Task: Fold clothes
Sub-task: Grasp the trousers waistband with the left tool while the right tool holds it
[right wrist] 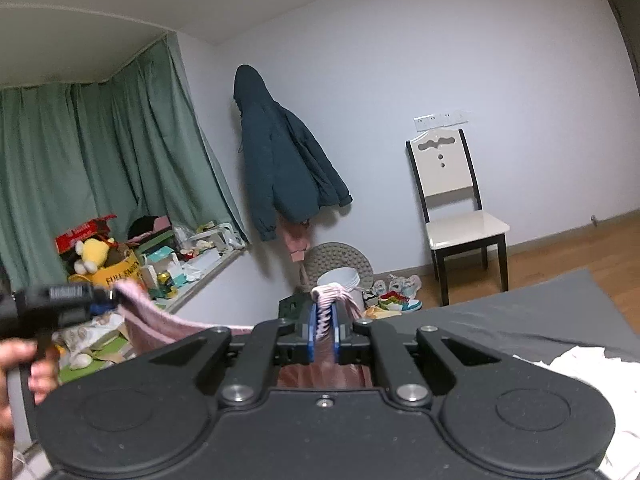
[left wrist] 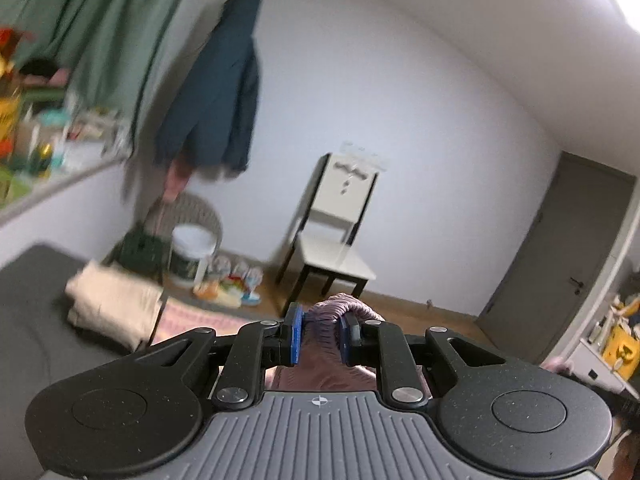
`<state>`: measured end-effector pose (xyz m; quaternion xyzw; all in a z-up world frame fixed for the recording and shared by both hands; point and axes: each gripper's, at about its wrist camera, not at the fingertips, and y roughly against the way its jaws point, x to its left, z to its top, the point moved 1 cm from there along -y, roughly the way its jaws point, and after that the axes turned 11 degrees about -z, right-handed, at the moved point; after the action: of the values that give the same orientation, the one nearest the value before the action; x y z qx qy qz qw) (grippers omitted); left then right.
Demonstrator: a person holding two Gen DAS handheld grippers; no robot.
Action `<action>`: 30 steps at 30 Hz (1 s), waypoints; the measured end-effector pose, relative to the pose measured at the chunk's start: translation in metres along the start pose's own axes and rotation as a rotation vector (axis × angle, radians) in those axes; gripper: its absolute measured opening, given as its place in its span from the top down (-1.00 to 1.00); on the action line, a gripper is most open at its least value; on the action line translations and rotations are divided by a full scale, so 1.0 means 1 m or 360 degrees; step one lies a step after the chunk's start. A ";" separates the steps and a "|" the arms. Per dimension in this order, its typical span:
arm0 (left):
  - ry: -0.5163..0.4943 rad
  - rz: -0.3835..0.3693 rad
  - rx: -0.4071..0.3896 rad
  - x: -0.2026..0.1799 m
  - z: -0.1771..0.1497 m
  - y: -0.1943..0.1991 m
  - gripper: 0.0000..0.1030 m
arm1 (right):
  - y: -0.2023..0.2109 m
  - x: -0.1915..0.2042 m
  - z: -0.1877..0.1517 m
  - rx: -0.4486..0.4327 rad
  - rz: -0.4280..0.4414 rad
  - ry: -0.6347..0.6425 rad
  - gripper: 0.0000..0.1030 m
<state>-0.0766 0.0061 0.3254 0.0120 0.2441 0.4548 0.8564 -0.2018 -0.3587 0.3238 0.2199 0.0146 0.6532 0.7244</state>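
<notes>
1. The left gripper (left wrist: 320,330) has its 2 blue-padded fingers (left wrist: 295,334) pinching a bunched edge of the pink garment (left wrist: 340,312), which bulges above the pads and hangs below them.
2. The right gripper (right wrist: 324,330) has its fingers (right wrist: 311,332) pinching another ribbed, gathered edge of the same pink garment (right wrist: 326,308), with a tuft poking out above the pads.
3. In the right wrist view, the garment stretches in a sagging band from the right gripper to the left gripper (right wrist: 96,304), which appears at the left edge, held by a hand (right wrist: 24,364). The garment is lifted off the bed (right wrist: 520,320), above its grey cover.
4. Landmark: the white chair (right wrist: 456,200) stands against the wall on the wooden floor, beyond the bed.
5. Left of the chair, a dark teal jacket (right wrist: 280,160) hangs on the wall, with a white bucket (right wrist: 344,280) and several shoes (right wrist: 396,296) on the floor between them.
6. Further left of the chair, green curtains (right wrist: 100,152) hang over a cluttered windowsill (right wrist: 208,264).
7. In the blurred left wrist view, a folded cream cloth (left wrist: 112,304) lies on the bed, left of the chair (left wrist: 336,232).
8. White fabric (right wrist: 580,368) lies on the bed, nearer than the chair, at the right gripper's right.
</notes>
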 end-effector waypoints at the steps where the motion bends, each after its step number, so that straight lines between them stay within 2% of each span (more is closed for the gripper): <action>1: -0.0016 -0.0011 -0.0002 -0.006 0.008 0.001 0.65 | 0.002 -0.002 -0.002 0.0000 0.0004 -0.0029 0.83; 5: -0.0141 -0.0001 0.0022 -0.024 0.020 -0.003 0.65 | 0.007 -0.010 -0.013 0.0029 0.0012 -0.0121 0.76; 8: -0.0159 -0.0008 0.0044 -0.026 0.020 -0.004 0.65 | 0.008 -0.012 -0.026 0.0050 -0.0016 -0.0100 0.60; 11: -0.0150 -0.0024 0.0081 -0.024 0.013 -0.005 0.65 | -0.001 -0.007 -0.046 0.0141 -0.0035 0.0022 0.56; 12: -0.0148 -0.0029 0.0101 -0.023 0.008 -0.006 0.65 | -0.006 -0.004 -0.052 0.0179 -0.0024 0.0054 0.42; 13: -0.0145 -0.0035 0.0120 -0.022 0.003 -0.006 0.65 | -0.010 0.000 -0.061 0.0212 0.0008 0.0076 0.20; 15: -0.0139 -0.0044 0.0156 -0.020 -0.007 -0.007 0.65 | -0.018 0.009 -0.082 0.0273 0.0085 0.0114 0.04; 22: -0.0113 -0.0043 0.0210 -0.008 -0.044 -0.003 0.65 | -0.048 0.054 -0.154 0.0362 0.0101 0.0243 0.04; 27: -0.0125 -0.0044 0.0213 -0.008 -0.053 0.006 0.65 | -0.069 0.087 -0.206 0.0422 0.0104 0.0334 0.06; 30: -0.0156 -0.0044 0.0206 -0.010 -0.054 0.015 0.65 | -0.079 0.102 -0.229 0.0445 0.0106 0.0369 0.16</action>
<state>-0.1158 -0.0035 0.2855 0.0862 0.2309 0.4252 0.8709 -0.1833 -0.1963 0.1172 0.2420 0.1814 0.6894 0.6582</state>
